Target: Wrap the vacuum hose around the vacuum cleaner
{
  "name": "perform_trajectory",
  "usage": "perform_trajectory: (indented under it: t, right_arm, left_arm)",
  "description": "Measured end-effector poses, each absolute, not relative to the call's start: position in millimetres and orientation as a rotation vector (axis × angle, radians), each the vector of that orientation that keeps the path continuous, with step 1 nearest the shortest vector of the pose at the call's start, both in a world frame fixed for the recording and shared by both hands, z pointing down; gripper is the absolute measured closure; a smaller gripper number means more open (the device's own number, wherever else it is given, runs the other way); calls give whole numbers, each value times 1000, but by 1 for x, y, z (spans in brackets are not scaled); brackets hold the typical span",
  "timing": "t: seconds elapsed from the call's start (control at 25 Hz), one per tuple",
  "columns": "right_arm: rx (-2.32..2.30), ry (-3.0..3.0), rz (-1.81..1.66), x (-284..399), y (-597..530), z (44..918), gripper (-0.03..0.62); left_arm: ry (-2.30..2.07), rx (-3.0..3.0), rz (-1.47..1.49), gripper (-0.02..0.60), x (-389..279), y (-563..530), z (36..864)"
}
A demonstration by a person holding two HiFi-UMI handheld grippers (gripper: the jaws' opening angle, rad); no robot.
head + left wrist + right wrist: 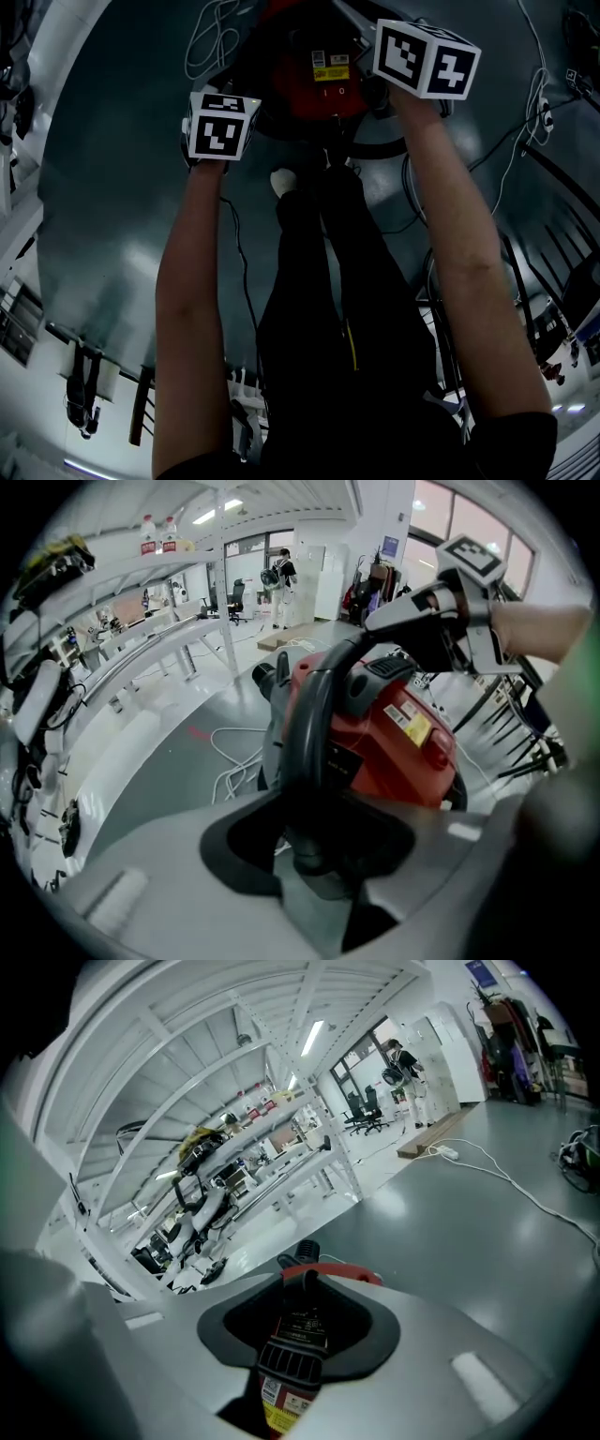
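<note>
vacuum (380, 761): red body, black top, yellow label (412, 726). hose (307, 724): dark grey to black. cubes (223, 125): white, black square markers. left gripper (314, 860), right gripper (298, 1354): pale grey shells, black jaw linings. floor (112, 187): glossy grey-green. cable (230, 761): white. trousers (328, 309): black.

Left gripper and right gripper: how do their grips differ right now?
The left gripper is closed on the black hose; the right gripper has a black vented part between its jaws, and contact there is unclear. In the head view the left gripper sits lower than the right gripper. Both are at the red vacuum cleaner.
</note>
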State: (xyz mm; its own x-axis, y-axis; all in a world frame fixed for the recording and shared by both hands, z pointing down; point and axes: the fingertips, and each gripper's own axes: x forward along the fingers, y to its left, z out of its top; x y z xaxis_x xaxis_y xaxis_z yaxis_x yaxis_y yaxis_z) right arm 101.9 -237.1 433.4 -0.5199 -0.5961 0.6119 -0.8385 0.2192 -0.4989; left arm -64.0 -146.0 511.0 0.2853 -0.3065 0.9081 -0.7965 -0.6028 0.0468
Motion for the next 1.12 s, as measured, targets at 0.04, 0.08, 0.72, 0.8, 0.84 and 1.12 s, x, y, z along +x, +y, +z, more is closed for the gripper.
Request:
perform_trajectory:
  t: [0.04, 0.08, 0.72, 0.8, 0.84, 1.12]
  right_arm:
    - [1351, -2207, 1193, 103, -237, 434, 484]
    - [1355, -2208, 1194, 104, -236, 434, 484]
    - [1509, -2175, 1243, 136, -202, 441, 556]
    - [1522, -2173, 1263, 139, -198, 442, 557]
    - [1532, -2172, 1271, 140, -196, 442, 557]
    - [1529, -2192, 1299, 139, -188, 441, 562]
  left_arm:
    - [-984, 2061, 1286, 420, -64, -146, 511]
    - [-982, 2062, 1289, 420, -63, -146, 512]
    - [-985, 2068, 1380, 413, -73, -149, 527]
    - [-981, 2069, 1386, 413, -74, -151, 529]
    - [-981, 2067, 1392, 413, -74, -152, 530]
    - [-989, 2077, 1390, 416, -71, -153, 526]
